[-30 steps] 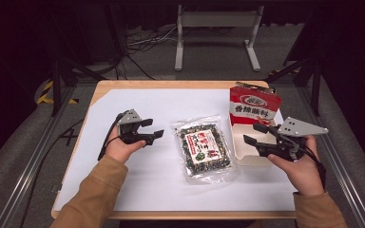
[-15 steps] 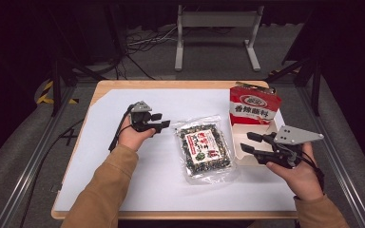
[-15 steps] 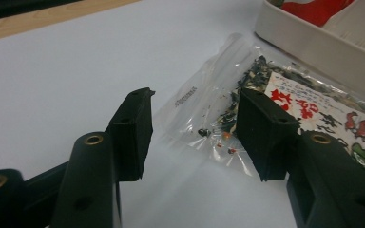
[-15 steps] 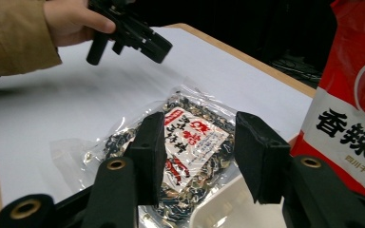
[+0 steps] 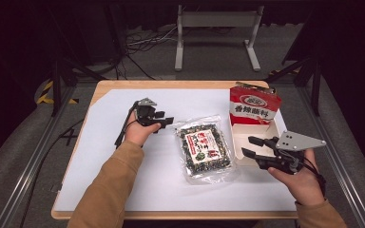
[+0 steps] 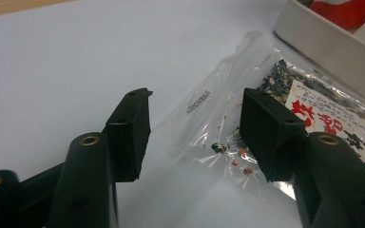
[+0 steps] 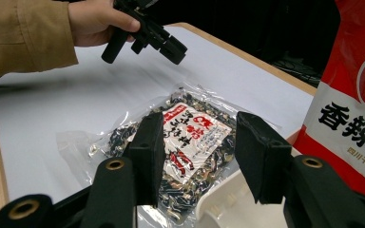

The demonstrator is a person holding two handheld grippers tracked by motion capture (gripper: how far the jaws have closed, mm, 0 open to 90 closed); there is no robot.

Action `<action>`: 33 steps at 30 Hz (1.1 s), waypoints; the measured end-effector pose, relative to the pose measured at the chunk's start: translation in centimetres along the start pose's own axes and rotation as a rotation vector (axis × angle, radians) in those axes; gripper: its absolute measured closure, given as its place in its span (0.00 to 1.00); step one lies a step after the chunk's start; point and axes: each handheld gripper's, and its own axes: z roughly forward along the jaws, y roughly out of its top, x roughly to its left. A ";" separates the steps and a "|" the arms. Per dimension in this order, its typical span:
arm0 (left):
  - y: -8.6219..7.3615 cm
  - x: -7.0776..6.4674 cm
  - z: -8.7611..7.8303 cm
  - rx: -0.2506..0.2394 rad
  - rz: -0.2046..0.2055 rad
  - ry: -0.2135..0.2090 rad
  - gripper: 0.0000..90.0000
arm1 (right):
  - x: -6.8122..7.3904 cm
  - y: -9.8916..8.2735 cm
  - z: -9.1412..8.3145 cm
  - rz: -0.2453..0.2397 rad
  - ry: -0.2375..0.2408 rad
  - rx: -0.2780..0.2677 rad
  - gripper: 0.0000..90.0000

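Seaweed snack packet (image 5: pixel 203 151): flat on the white-covered bench (image 5: pixel 100 180), mid-bench, long axis running away from the person.
Left gripper (image 5: pixel 167 121): just off the packet's far left corner, nearer hand; fingers apart, empty, just been closing.
Right gripper (image 5: pixel 248 146): beside the packet's right edge, over the white tray (image 5: pixel 240 142); fingers apart, empty.

left tongs (image 5: pixel 168 121): open, beside clear spice bag (image 5: pixel 203 149) | right tongs (image 5: pixel 247 147): open, over white tray (image 5: pixel 237 135)
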 end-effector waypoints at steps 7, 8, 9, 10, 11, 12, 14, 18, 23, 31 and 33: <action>0.4 0.2 2.2 0.033 0.011 -0.012 0.48 | 0.3 -0.7 -0.9 0.013 -0.017 0.005 0.59; 0.4 0.3 2.5 0.034 0.004 -0.019 0.48 | 0.3 -0.8 -1.0 0.015 -0.021 0.006 0.59; 0.3 0.5 2.8 0.033 -0.002 -0.025 0.48 | 0.3 -0.9 -1.1 0.017 -0.024 0.007 0.59; 0.2 0.7 3.0 0.034 -0.005 -0.034 0.48 | 0.3 -1.0 -1.2 0.019 -0.026 0.008 0.58; 0.1 0.8 3.2 0.038 -0.022 -0.047 0.50 | 0.3 -1.1 -1.4 0.020 -0.030 0.009 0.58; 0.0 0.9 3.4 0.043 -0.024 -0.054 0.50 | 0.3 -1.1 -1.4 0.020 -0.030 0.009 0.58; -0.2 1.2 3.7 0.054 -0.040 -0.069 0.51 | 0.3 -1.3 -1.4 0.024 -0.031 0.009 0.57; -0.3 1.5 4.1 0.067 -0.062 -0.094 0.55 | 0.3 -1.5 -1.4 0.025 -0.031 0.011 0.56; -0.6 1.6 4.5 0.087 -0.082 -0.139 0.61 | 0.2 -1.5 -1.4 0.024 -0.035 0.014 0.54; -0.7 1.4 4.8 0.102 -0.101 -0.166 0.70 | 0.2 -1.6 -1.2 0.023 -0.039 0.018 0.53; -0.8 1.5 4.8 0.106 -0.094 -0.151 0.72 | 0.2 -1.7 -1.1 0.021 -0.038 0.021 0.53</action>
